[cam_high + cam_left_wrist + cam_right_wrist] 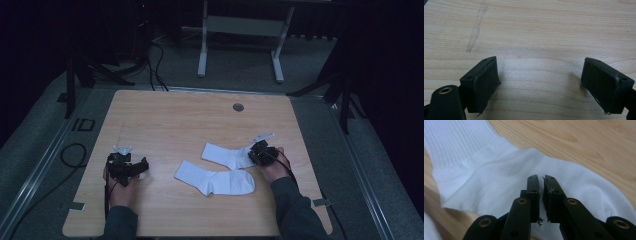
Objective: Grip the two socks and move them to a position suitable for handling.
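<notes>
Two white socks lie flat at the middle right of the wooden table (165, 120). The far sock (225, 155) overlaps the near sock (215, 181) at its right end. My right gripper (252, 156) is at the right end of the far sock. In the right gripper view its jaws (541, 178) stand shut, with only a hairline gap. Their tips point down onto the smooth white sock (499, 175), and no fold shows between them. My left gripper (127, 162) rests low at the table's left. It (541, 72) is open wide over bare wood.
A round grey grommet (238, 107) sits near the table's far edge. A faint tape mark (475, 30) runs across the wood ahead of the left gripper. Behind the table stand a white desk frame (240, 30) and floor cables (155, 65).
</notes>
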`<state>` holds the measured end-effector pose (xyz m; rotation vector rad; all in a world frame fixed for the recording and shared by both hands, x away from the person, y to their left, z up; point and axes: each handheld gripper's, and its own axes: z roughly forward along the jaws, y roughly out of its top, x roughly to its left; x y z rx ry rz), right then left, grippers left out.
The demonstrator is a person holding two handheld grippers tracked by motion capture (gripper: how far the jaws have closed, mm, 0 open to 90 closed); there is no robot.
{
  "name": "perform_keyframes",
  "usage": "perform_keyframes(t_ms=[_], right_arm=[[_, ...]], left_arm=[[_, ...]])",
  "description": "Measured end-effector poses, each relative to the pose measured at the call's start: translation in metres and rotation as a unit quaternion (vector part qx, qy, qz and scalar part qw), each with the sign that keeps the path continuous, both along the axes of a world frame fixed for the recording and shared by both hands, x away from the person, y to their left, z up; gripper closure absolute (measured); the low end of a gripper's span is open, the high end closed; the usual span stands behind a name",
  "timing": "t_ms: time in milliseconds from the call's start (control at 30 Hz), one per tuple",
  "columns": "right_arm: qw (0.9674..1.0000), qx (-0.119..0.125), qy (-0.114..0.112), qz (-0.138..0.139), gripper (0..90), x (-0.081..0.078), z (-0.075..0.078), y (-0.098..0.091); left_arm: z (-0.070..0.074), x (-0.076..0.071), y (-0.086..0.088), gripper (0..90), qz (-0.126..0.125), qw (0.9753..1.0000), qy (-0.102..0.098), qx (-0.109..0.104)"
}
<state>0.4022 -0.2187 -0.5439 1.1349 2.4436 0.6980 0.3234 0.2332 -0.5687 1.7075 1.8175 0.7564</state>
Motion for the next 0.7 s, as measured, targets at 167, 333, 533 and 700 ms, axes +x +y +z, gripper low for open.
perform_keyframes(t_ms=[167,333,533,700], right_arm=[[0.9999,0.002,0.000,-0.015,80.4,-0.006,0.000,-0.011],[0.9994,0.024,0.001,-0.026,79.9,-0.008,-0.002,-0.021],[0.9992,0.016,-0.005,-0.036,79.9,-0.011,-0.002,-0.019],[0.9989,0.020,-0.007,-0.041,79.8,-0.014,-0.003,-0.022]], left_arm=[[0.000,0.000,0.000,14.4,0.000,1.0000,0.000,0.000],[0.000,0.000,0.000,14.4,0.000,1.0000,0.000,0.000],[0.000,0.000,0.000,14.4,0.000,1.0000,0.000,0.000],[0.000,0.000,0.000,14.4,0.000,1.0000,0.000,0.000]])
